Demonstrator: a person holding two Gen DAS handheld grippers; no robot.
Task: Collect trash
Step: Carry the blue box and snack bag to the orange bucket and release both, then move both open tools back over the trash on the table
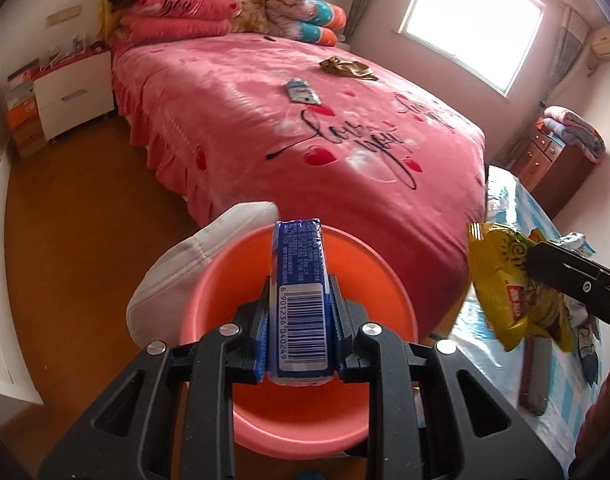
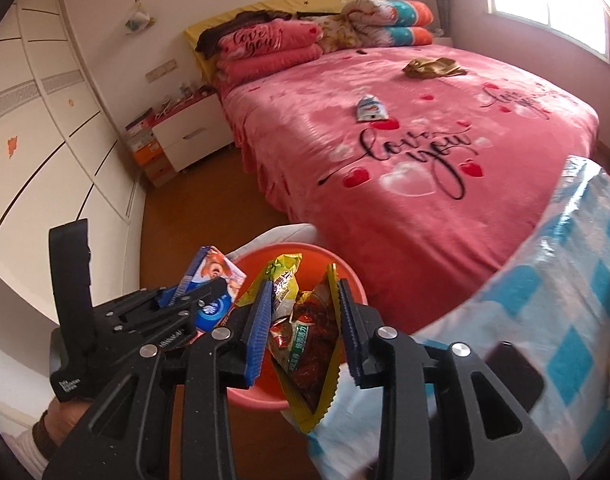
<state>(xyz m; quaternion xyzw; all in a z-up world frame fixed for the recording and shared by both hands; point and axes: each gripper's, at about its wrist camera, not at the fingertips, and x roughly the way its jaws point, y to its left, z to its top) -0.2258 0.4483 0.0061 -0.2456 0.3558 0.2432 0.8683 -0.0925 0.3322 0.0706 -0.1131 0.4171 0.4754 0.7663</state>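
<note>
Left gripper (image 1: 299, 292): clamped on a blue box (image 1: 299, 264), barcode face up, long axis in line with the fingers and pointing straight ahead. Directly beneath and just ahead of the jaws: the orange basin (image 1: 365, 272), its mouth centred under the box. Judged ready for release as positioned; expect a straight drop into the basin with no sideways correction. Right gripper (image 2: 303, 292): closed on a yellow wrapper (image 2: 305, 352), pinched at its upper edges, with the bulk hanging down between the pads and back toward the camera. Below the jaws and slightly to their left: the same basin (image 2: 257, 258); the wrapper's lower tip overlaps the near rim and the checked cloth (image 2: 565, 300) just to the right. Before opening, shift the right gripper probably a little leftward and forward, so that the hanging end clears the rim. Remaining trash: a blue-and-white packet (image 1: 302, 91) and a gold wrapper (image 1: 347, 67), both well ahead of either gripper on the bed (image 1: 225, 128), beyond the basin, the packet nearer.
</note>
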